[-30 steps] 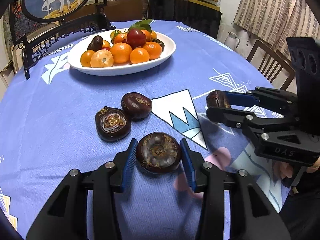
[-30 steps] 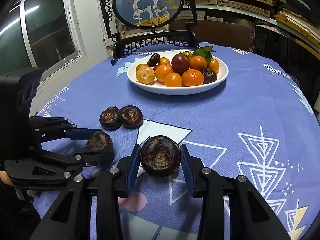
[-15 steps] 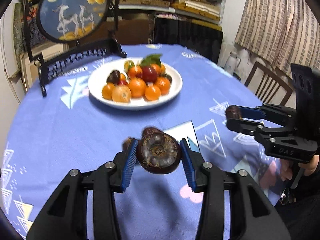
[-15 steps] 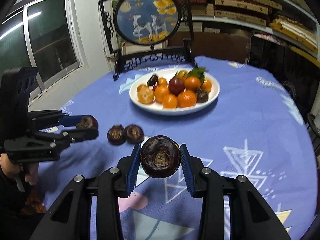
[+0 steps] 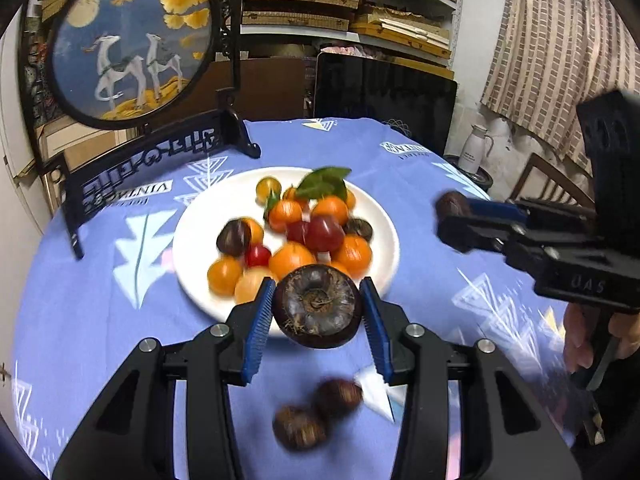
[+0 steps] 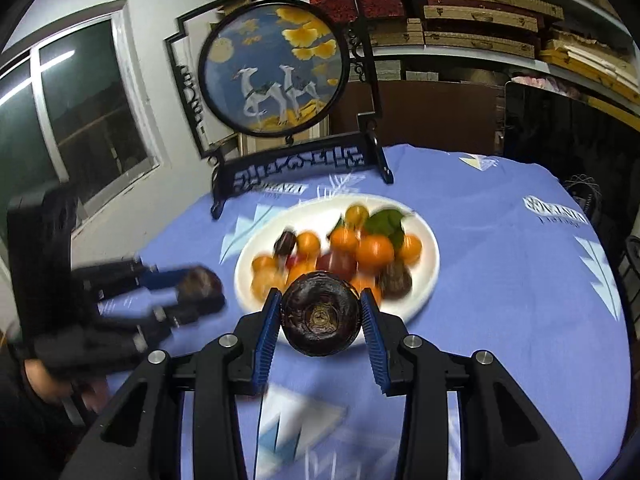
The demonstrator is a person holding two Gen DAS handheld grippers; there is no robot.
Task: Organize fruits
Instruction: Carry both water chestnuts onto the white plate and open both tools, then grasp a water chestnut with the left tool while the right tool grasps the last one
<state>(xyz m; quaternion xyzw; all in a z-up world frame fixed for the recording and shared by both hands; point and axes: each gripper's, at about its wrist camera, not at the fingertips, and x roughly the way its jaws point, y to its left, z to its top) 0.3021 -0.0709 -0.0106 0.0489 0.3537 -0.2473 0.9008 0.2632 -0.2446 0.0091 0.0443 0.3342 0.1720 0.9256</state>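
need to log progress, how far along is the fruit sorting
Done: the white plate already holds a pile of oranges. In hand: the left gripper and right gripper each clamp a dark brown fruit, lifted near the plate. Left: two dark fruits lie on the tablecloth.

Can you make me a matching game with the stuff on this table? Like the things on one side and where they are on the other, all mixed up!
Things:
1. oranges
2. leaf
3. two loose dark fruits
4. deer picture

Places:
A. bare on the blue cloth, near the camera
B. standing behind the plate
C. piled on the white plate
D. on top of the pile, at its far side

Pairs: 1-C, 2-D, 3-A, 4-B
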